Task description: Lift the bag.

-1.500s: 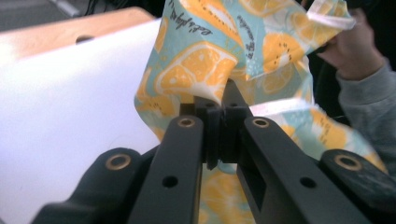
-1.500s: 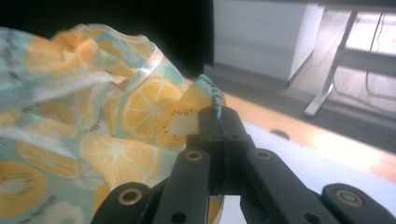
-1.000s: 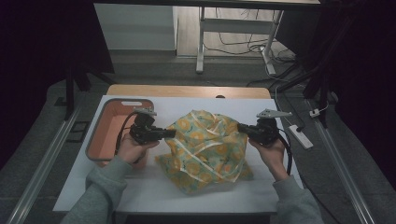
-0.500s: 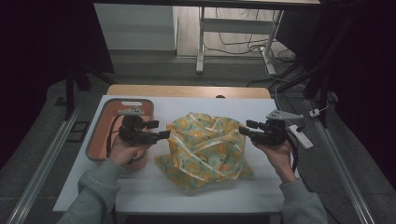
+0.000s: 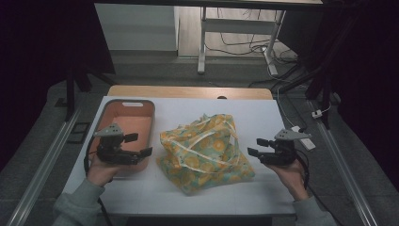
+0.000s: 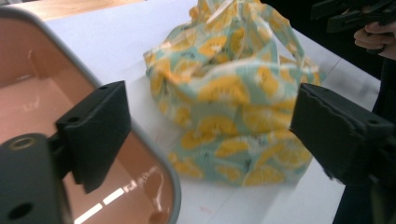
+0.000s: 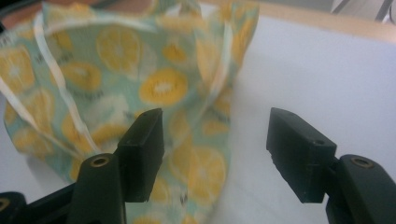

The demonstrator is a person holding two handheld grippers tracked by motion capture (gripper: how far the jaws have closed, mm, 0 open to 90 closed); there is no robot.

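Lemon-print cloth bag [image 5: 204,150] is slumped mid-table on the white tabletop [image 5: 244,108], just beside the pink tray [image 5: 124,106]. Left gripper [image 5: 139,145] is held over the tray's edge, right gripper [image 5: 256,147] just right of the bag; both jaws have just been opening, wide, nothing between them.

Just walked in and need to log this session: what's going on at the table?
A person works at a white table with a gripper in each hand. A lemon-print cloth bag lies crumpled in the middle. The left gripper, beside an orange tray, and the right gripper sit on either side of the bag. Their jaws have just been opening, and neither holds it now.
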